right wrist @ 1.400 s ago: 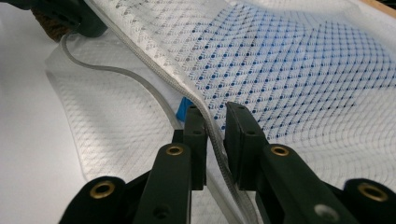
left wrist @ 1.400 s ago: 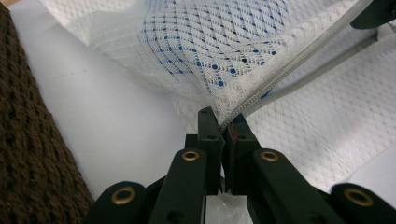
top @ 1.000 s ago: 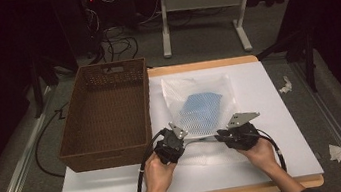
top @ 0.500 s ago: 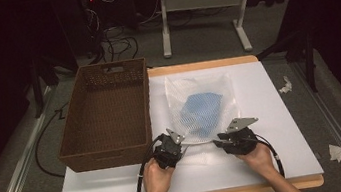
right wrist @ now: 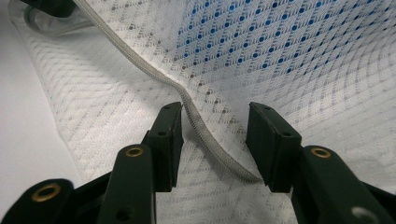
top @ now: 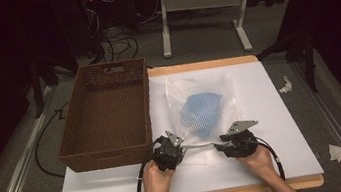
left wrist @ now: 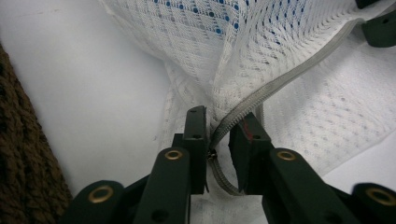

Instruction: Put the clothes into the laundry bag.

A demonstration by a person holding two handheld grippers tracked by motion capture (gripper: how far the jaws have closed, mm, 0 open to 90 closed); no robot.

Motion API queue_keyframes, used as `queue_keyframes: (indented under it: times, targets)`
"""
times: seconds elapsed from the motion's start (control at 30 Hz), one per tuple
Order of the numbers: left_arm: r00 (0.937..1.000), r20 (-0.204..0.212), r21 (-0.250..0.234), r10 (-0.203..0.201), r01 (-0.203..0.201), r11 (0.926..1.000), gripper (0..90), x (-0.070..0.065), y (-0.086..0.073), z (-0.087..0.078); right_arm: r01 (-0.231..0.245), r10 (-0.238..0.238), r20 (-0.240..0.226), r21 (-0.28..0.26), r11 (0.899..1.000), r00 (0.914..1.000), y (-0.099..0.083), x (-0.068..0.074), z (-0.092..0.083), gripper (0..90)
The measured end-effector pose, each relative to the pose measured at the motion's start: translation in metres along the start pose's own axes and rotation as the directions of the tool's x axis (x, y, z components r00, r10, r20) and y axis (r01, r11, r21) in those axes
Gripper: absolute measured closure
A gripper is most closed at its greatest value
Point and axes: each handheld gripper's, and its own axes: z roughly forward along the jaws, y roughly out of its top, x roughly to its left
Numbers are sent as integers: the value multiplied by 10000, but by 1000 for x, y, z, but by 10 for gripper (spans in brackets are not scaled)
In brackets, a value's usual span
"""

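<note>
— Jaws first: your L gripper (left wrist: 218, 116) has just been easing open, only a crack so far. The zipper (left wrist: 280, 79) end and its pull sit between the pads, but the grip looks slack, not clamped.

— And your R gripper (right wrist: 215, 109)? Jaws have been opening too and stand much wider. The zipper tape runs through the gap, lying against the one pad, and nothing is pinched.

— Agreed. So you're letting go w/ both hands. The mesh bag (top: 197, 87) lies flat on the white table (top: 272, 112), just beside the brown basket (top: 105, 110). The blue cloth (top: 203, 109) is inside the bag, and its near edge, w/ the zipper, is at your grippers.

— Step in hand, imo: the zip work is at its end and you're releasing. Can't tell from these views if the zipper is shut all the way across.

— Next move, prob: finish opening both sets of jaws and back off toward yourself w/o snagging the mesh. Check that the L pads clear the pull first, as it's small and could catch.

— If the bag is meant for the basket, you'll need a fresh grip on the fabric, not the tape. Take both near corners so the cloth doesn't slump to one side when you lift.
</note>
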Motion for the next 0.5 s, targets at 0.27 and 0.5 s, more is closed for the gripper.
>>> queue_keyframes:
  times: [0.27, 0.5]
  targets:
    - [9998, 174, -250, 79, -74, 9997, 596, -1, -4, -3, 152, -149, 218, -142, 9998, 9997, -3, 4, 0, 518]
    - [9991, 427, -573, 68, -43, 9983, 479, 2, -9, -10, 25, -16, 281, -297, 9996, 9996, -5, 3, -7, 493]
